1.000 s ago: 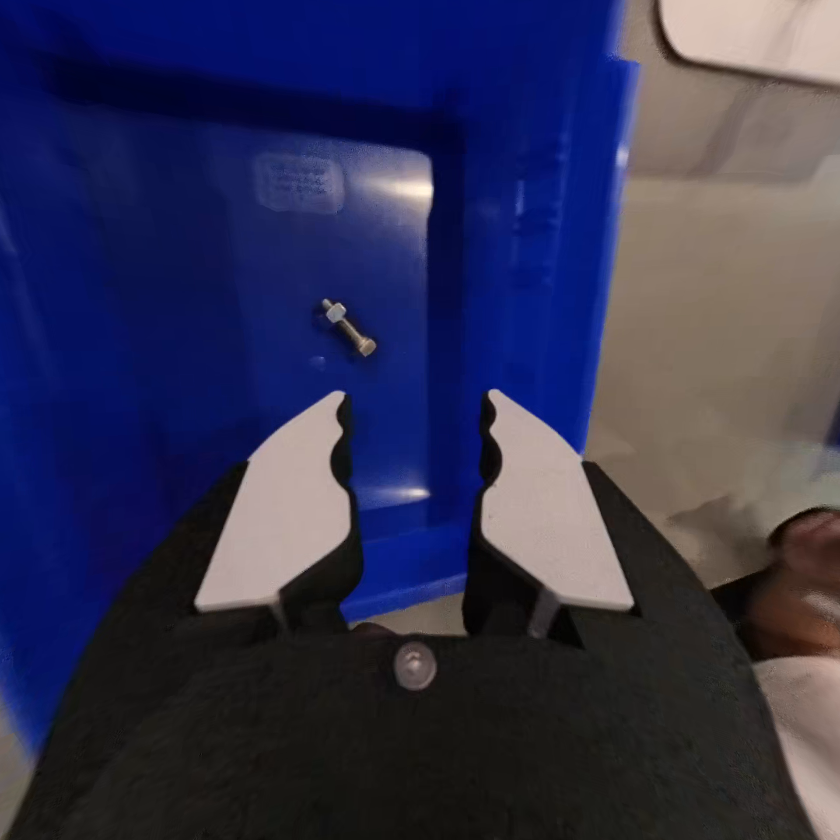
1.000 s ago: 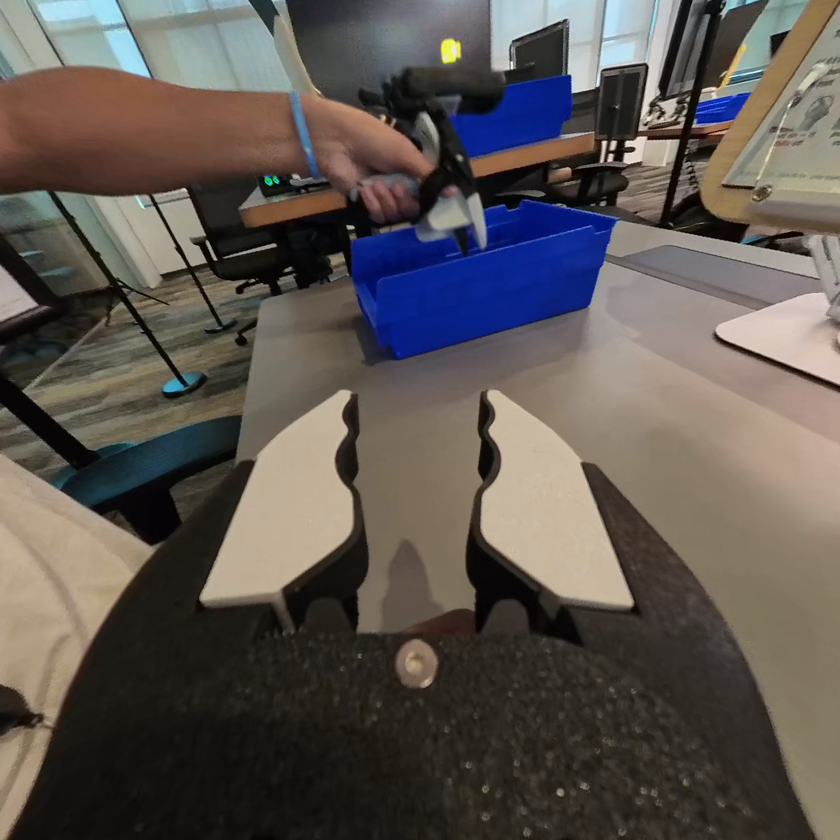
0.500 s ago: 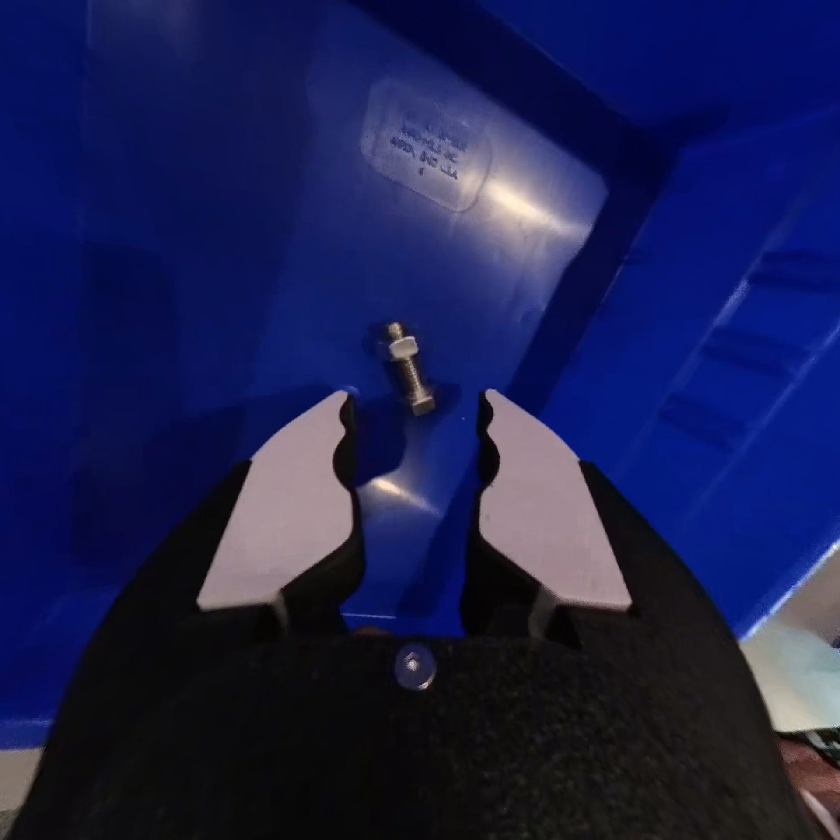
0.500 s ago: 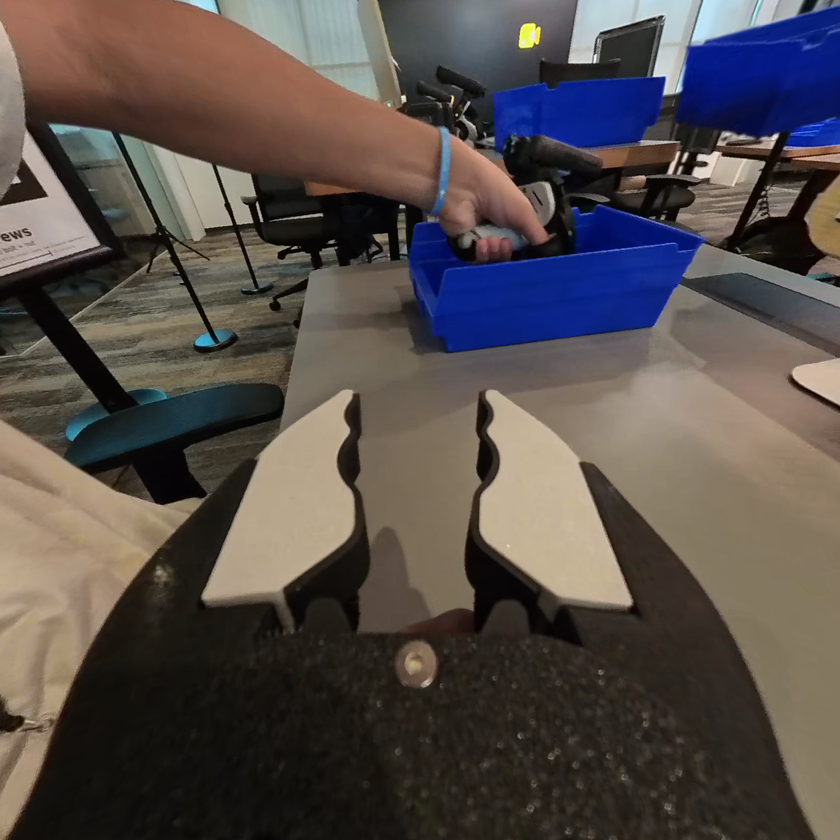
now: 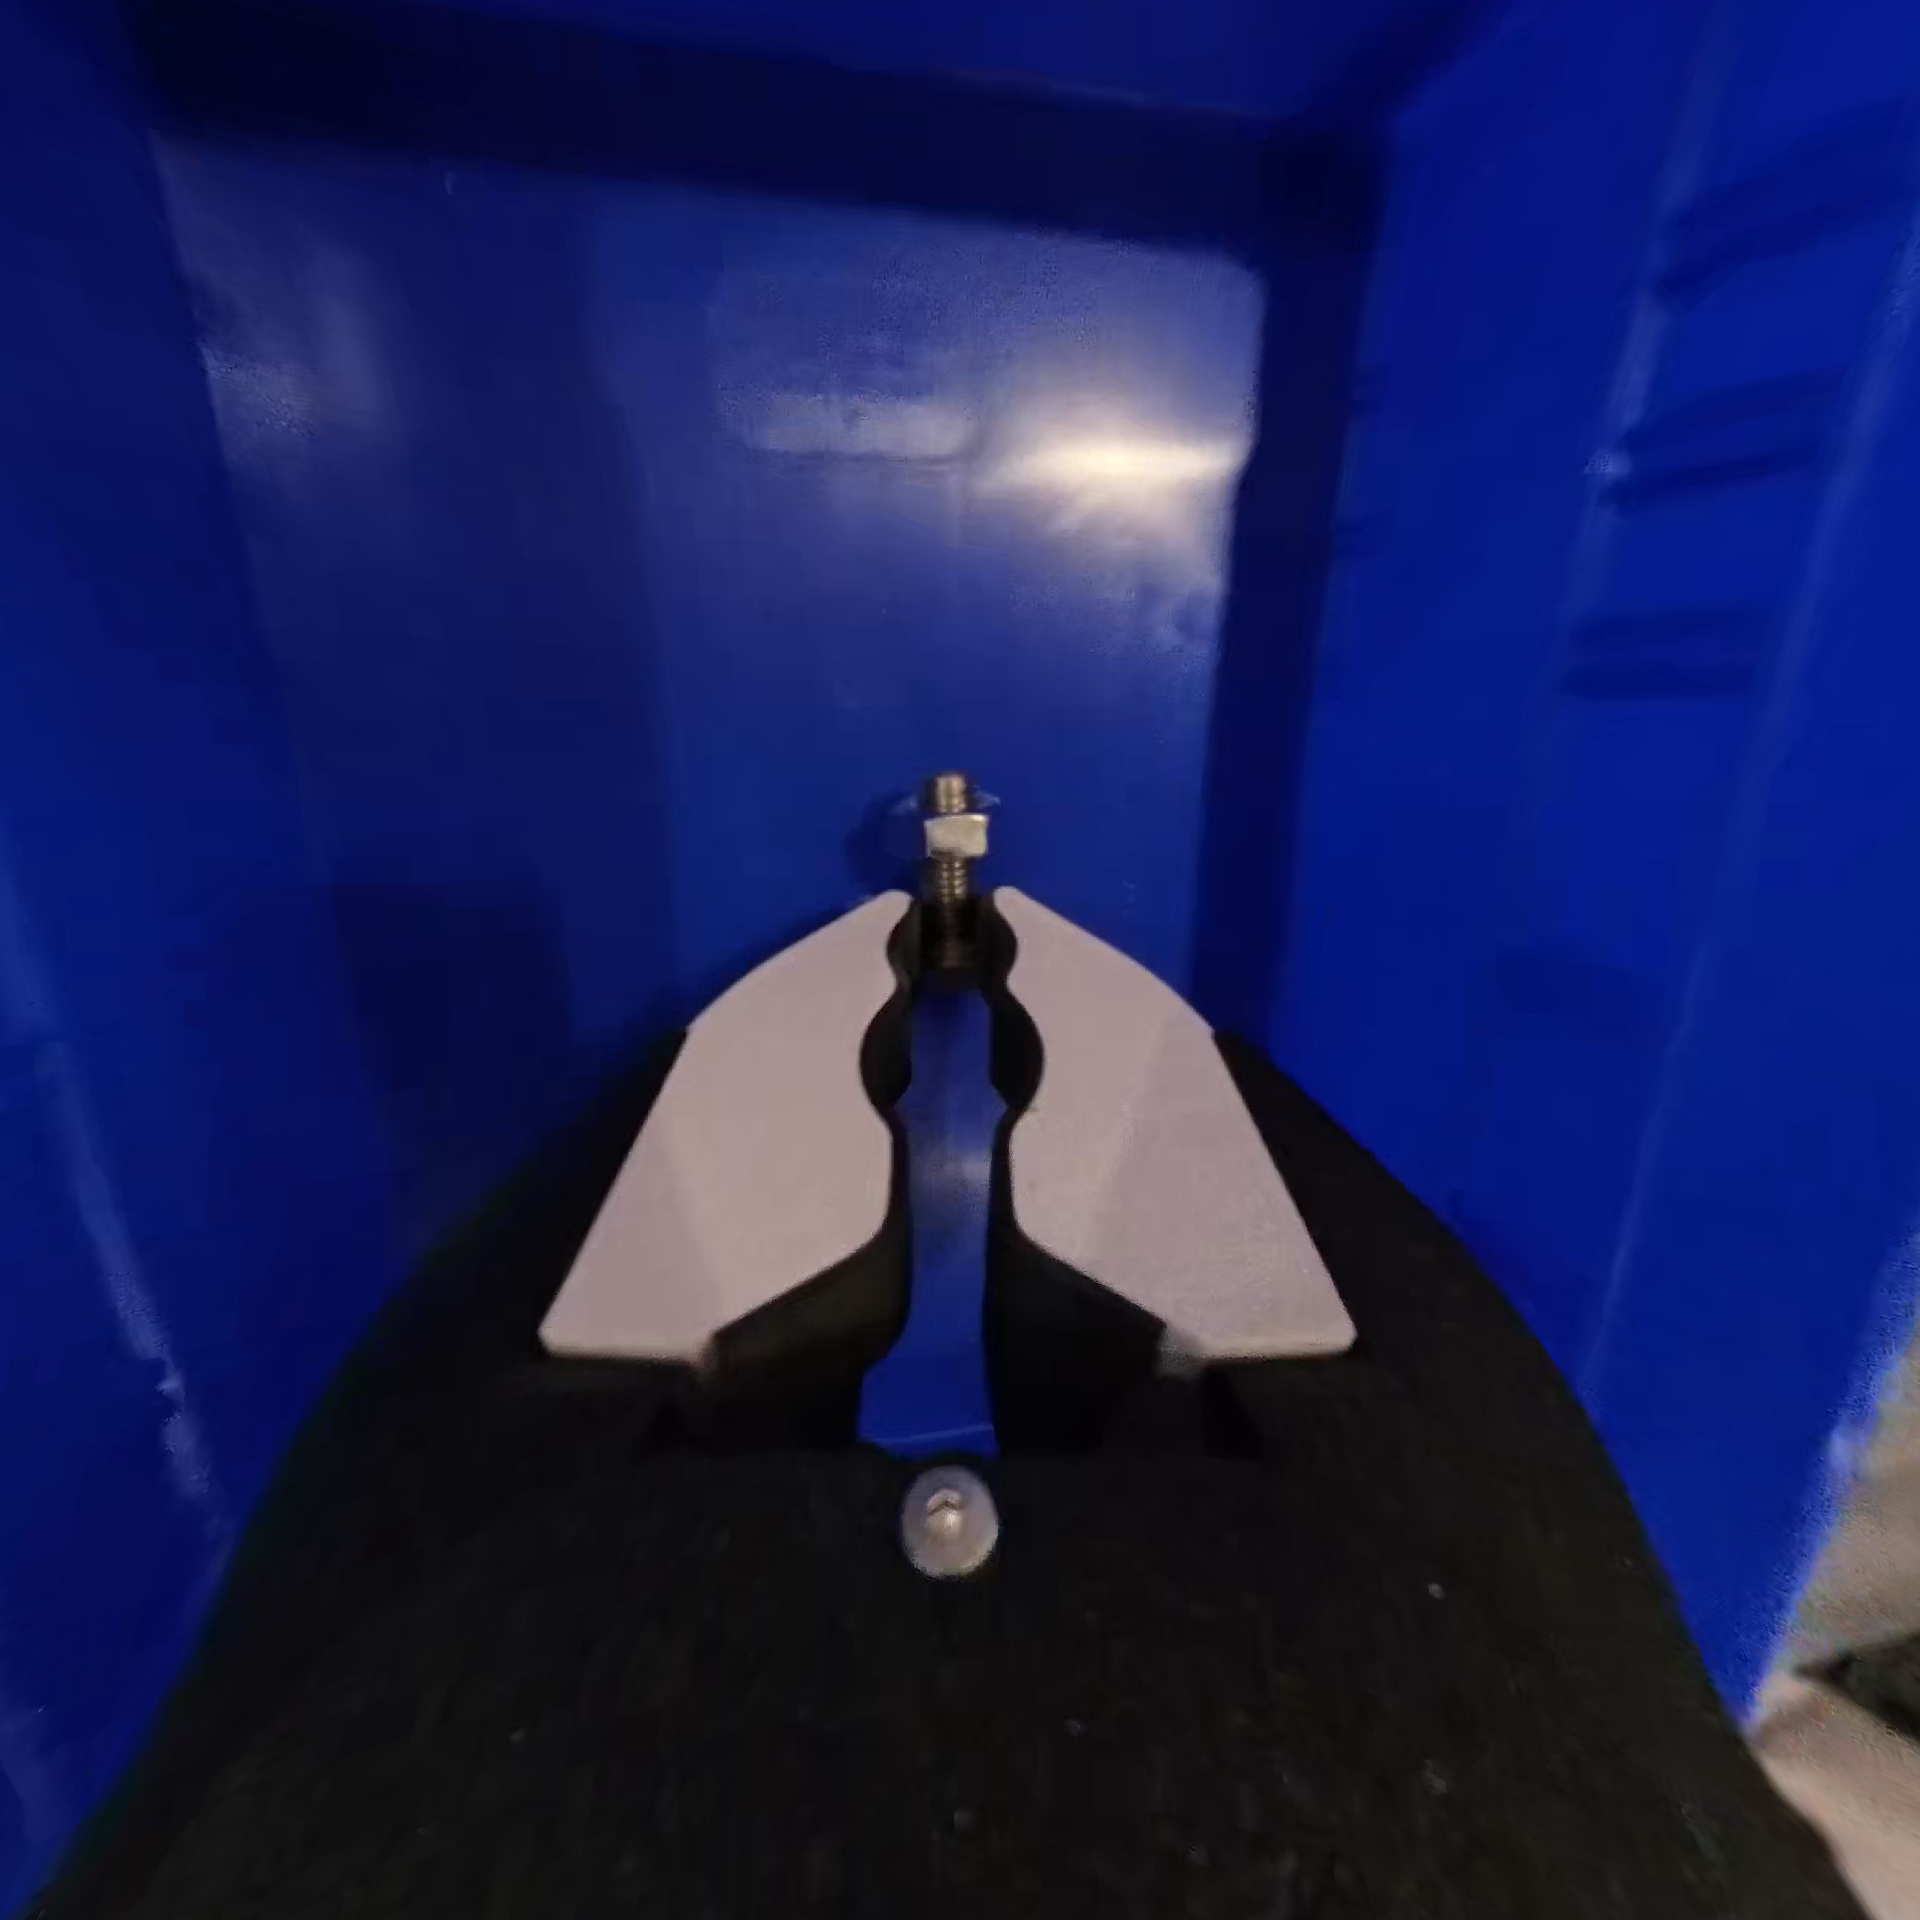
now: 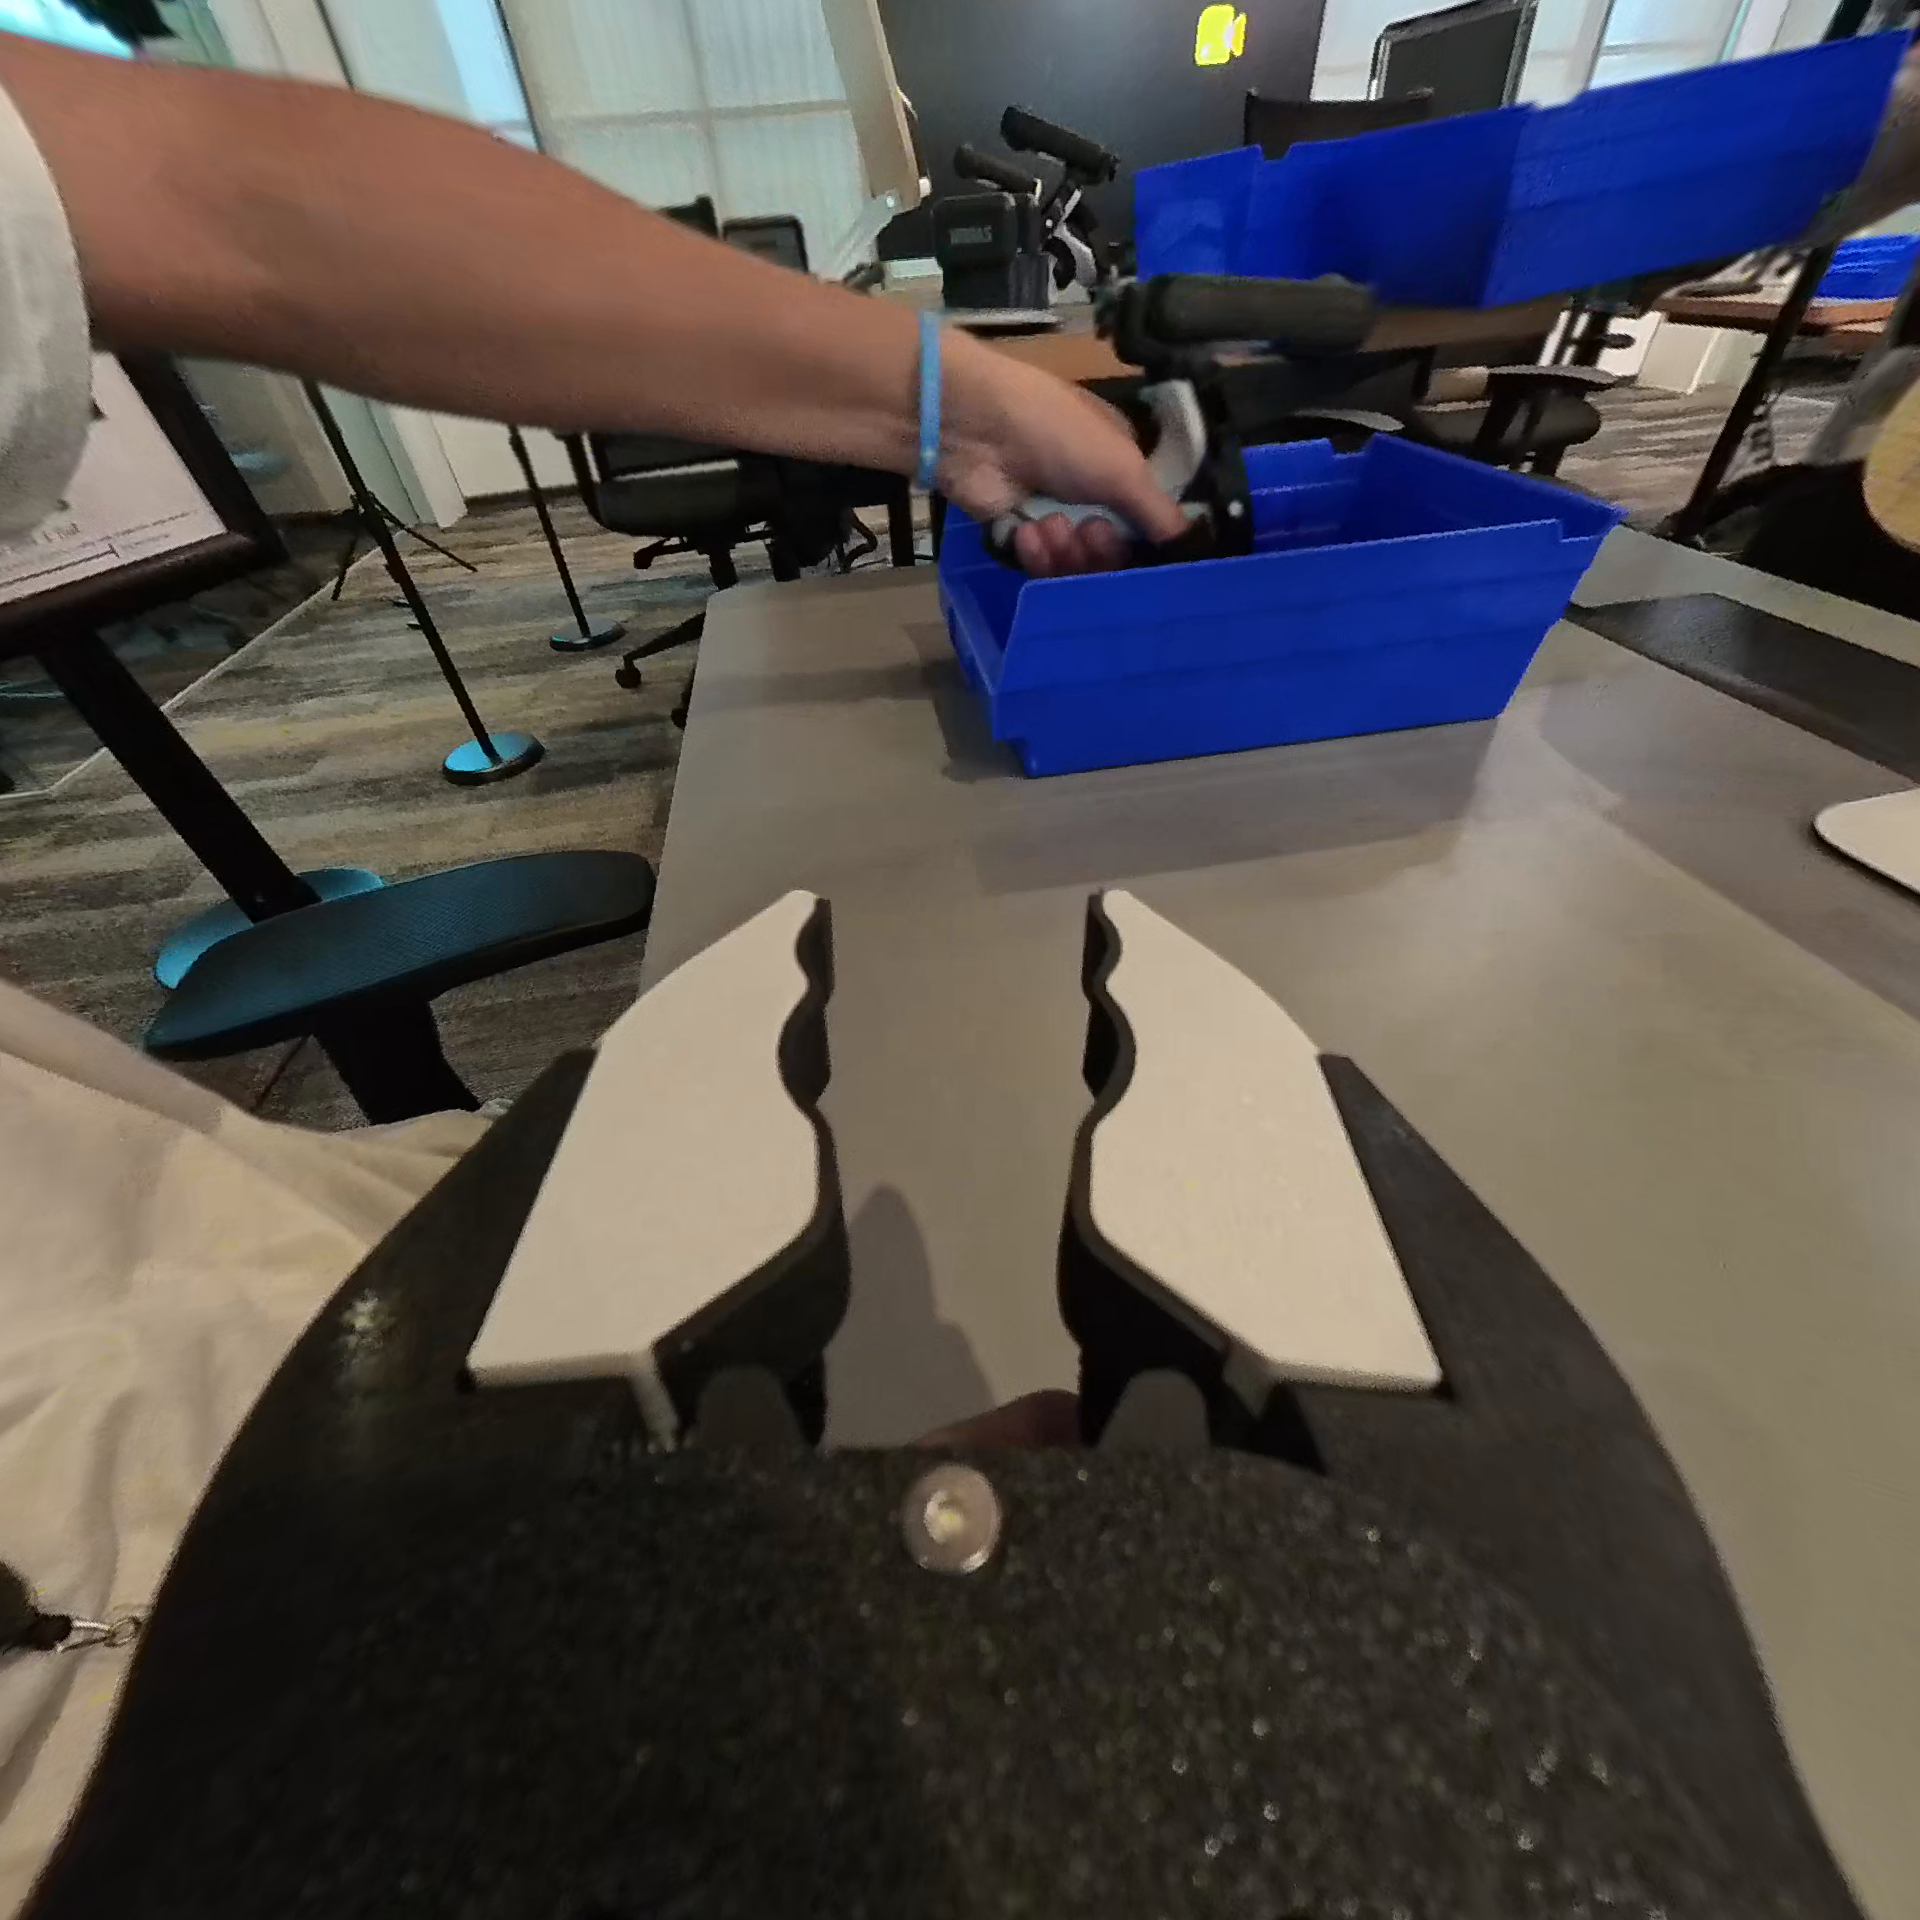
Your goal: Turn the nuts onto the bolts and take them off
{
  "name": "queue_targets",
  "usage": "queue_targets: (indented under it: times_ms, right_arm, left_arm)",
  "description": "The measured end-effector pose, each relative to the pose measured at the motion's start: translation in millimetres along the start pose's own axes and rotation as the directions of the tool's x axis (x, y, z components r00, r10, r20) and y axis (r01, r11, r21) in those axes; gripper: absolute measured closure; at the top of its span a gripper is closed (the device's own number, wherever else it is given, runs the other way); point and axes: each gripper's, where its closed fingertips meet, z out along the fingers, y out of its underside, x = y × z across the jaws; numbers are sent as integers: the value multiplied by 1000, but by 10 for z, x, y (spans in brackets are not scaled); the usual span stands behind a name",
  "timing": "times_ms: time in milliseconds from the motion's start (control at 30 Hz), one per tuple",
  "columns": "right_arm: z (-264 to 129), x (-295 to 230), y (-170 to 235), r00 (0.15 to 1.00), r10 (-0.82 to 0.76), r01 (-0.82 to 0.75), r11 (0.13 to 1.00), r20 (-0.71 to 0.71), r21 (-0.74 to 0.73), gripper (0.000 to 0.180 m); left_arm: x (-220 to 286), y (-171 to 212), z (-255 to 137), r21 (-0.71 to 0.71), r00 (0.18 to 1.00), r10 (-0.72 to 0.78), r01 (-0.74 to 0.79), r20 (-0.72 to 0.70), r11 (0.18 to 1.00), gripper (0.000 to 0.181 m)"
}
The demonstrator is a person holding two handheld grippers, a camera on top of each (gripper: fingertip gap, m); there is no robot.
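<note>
In the left wrist view a small steel bolt (image 5: 948,894) with a nut (image 5: 954,834) threaded near its far end lies inside a blue bin (image 5: 644,540). My left gripper (image 5: 951,906) is shut on the bolt's shank, with the nut just beyond the fingertips. The bolt's head is hidden between the jaws. In the right wrist view my right gripper (image 6: 956,914) is open and empty above the grey table (image 6: 1351,987). The blue bin (image 6: 1278,644) stands farther off, with the person's hand and the left gripper (image 6: 1195,488) reaching into it.
The bin's right wall (image 5: 1621,727) is close to the left gripper. A white base plate (image 6: 1870,842) lies at the table's right edge. A black chair armrest (image 6: 405,935) is by the table's left edge. More blue bins (image 6: 1507,208) stand behind.
My left gripper has moved deeper into the bin, lined up with the bolt and shut on it. My right gripper has stayed open above the table, its view shifting slightly.
</note>
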Motion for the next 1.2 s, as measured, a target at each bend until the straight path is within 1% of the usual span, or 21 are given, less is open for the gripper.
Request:
queue_targets:
  times_ms: [33, 100, 167, 267, 333, 400, 500, 600, 633, 667, 733, 767, 833, 867, 1000, 1067, 1133, 1200]
  right_arm:
    - [-15, 13, -11, 1000, 1, -1, 1000, -8, 3, 134]
    - [-45, 51, -32, 1000, -1, 1, 1000, -28, 6, 135]
    - [-76, 116, -56, 998, -6, 7, 1000, -59, 3, 135]
    - [-121, 208, -127, 996, 26, -24, 1000, -88, 18, 135]
    - [-134, 247, -190, 994, 80, -77, 996, -76, 42, 135]
    - [-125, 298, -243, 990, 129, -125, 990, -64, 65, 134]
    - [-77, 375, -331, 985, 169, -164, 980, -31, 114, 127]
    - [4, 379, -446, 971, 229, -237, 952, 63, 193, 109]
    - [29, 378, -482, 965, 248, -261, 939, 87, 221, 106]
    - [55, 360, -503, 959, 260, -280, 929, 113, 244, 104]
    - [114, 320, -501, 953, 270, -298, 918, 141, 262, 102]
    - [132, 301, -506, 956, 259, -289, 916, 140, 279, 102]
    - [165, 282, -514, 965, 233, -261, 916, 124, 306, 104]
    - [200, 258, -503, 963, 235, -265, 919, 134, 291, 103]
    - [316, 243, -537, 972, 205, -229, 934, 112, 274, 102]
    - [427, 226, -508, 968, 214, -239, 943, 130, 230, 100]
    - [516, 222, -519, 969, 204, -232, 945, 139, 231, 100]
    - [532, 245, -528, 969, 210, -236, 944, 133, 231, 99]
  left_arm:
    - [63, 1, -69, 39, 997, 57, -55, -44, 998, 171]
    - [162, -6, -260, 154, 981, 179, -165, -79, 974, 171]
    - [370, 42, -476, 278, 936, 328, -284, -127, 918, 170]
    - [804, 146, -813, 462, 860, 477, -354, -182, 813, 171]
    - [1240, 258, -1067, 582, 778, 571, -344, -263, 737, 171]
    - [1671, 388, -1279, 669, 688, 649, -319, -323, 671, 171]
    - [2308, 635, -1493, 766, 500, 759, -257, -416, 589, 171]
    - [2746, 816, -1431, 795, 364, 804, -222, -470, 565, 171]
    - [2842, 859, -1382, 800, 326, 813, -213, -483, 561, 171]
    - [2918, 897, -1336, 801, 290, 814, -198, -503, 565, 171]
    - [3019, 972, -1239, 771, 226, 789, -181, -571, 610, 171]
    - [3052, 997, -1200, 761, 219, 782, -185, -584, 621, 171]
    - [3097, 1095, -1167, 773, 194, 806, -231, -559, 592, 171]
    - [3102, 1111, -1147, 773, 201, 810, -242, -551, 587, 171]
    - [3125, 1186, -1129, 749, 168, 783, -228, -599, 622, 171]
    - [3158, 1218, -1117, 755, 167, 793, -242, -586, 610, 171]
    - [3208, 1265, -1117, 750, 147, 790, -250, -595, 612, 171]
    - [3234, 1281, -1088, 759, 159, 805, -269, -572, 592, 171]
